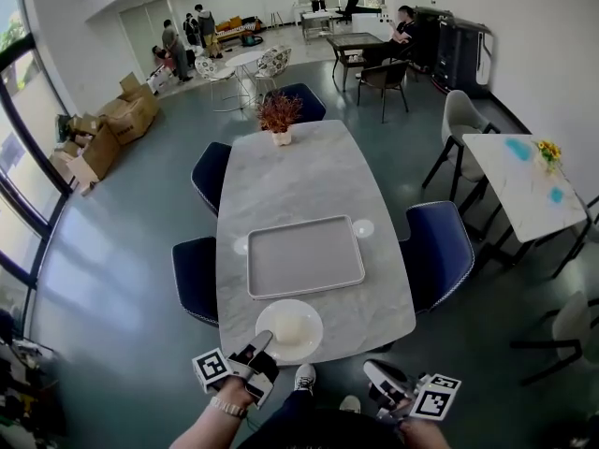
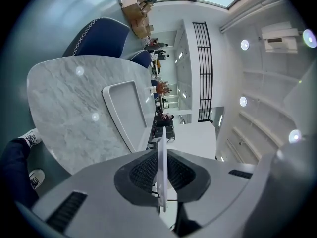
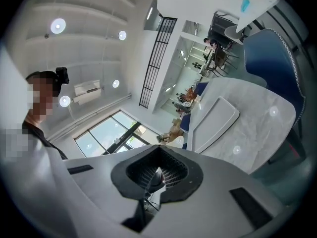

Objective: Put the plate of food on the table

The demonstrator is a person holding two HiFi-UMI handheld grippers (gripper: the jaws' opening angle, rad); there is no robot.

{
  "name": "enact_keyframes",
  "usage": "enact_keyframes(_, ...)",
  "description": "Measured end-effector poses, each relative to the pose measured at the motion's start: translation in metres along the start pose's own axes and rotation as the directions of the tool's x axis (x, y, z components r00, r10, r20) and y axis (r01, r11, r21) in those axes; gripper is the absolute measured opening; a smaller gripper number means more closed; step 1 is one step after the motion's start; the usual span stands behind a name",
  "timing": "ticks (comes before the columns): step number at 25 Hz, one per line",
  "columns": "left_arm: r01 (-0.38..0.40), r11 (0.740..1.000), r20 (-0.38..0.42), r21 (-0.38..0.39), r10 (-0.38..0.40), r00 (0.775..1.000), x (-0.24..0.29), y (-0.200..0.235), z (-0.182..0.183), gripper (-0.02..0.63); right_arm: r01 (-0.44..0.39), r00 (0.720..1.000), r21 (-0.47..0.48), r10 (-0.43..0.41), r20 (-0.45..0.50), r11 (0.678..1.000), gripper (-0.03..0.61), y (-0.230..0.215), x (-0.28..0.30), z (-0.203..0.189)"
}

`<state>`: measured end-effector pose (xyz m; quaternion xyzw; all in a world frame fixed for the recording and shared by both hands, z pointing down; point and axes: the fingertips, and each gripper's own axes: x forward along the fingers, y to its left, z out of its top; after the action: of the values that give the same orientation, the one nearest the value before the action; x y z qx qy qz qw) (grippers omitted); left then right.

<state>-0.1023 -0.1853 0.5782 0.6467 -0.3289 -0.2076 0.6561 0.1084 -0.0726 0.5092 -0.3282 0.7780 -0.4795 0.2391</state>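
Observation:
A white plate [image 1: 289,330] with a pale mound of food sits at the near edge of the marble table [image 1: 299,171], just in front of the grey tray [image 1: 304,255]. My left gripper [image 1: 264,342] is shut on the plate's near rim. In the left gripper view the plate [image 2: 162,152] shows edge-on, clamped by the left gripper [image 2: 162,171], with the table [image 2: 64,98] and tray [image 2: 126,108] beyond. My right gripper [image 1: 382,379] hangs off the table's near right corner, shut and empty. The right gripper [image 3: 157,175] points toward the table [image 3: 257,108] and tray [image 3: 213,123].
Blue chairs [image 1: 438,251] [image 1: 195,274] flank the table on both sides. A potted plant [image 1: 280,115] stands at its far end. Two small white discs [image 1: 363,228] [image 1: 241,245] lie beside the tray. A second white table [image 1: 524,181] is at the right.

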Motion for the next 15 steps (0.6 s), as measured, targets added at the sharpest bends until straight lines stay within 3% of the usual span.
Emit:
enact_keyframes(7, -0.034, 0.999, -0.011, -0.004, 0.034, 0.999, 0.047, 0.017, 0.058, 0.034, 0.074, 0.992, 0.012, -0.075, 0.104, 0.997, 0.011, -0.008, 0.013, 0.014)
enact_keyframes(15, -0.068, 0.997, -0.053, -0.025, 0.066, 0.996, 0.099, 0.039, 0.096, 0.034, 0.166, 0.97, 0.008, -0.165, 0.181, 0.986, 0.011, -0.018, 0.027, 0.019)
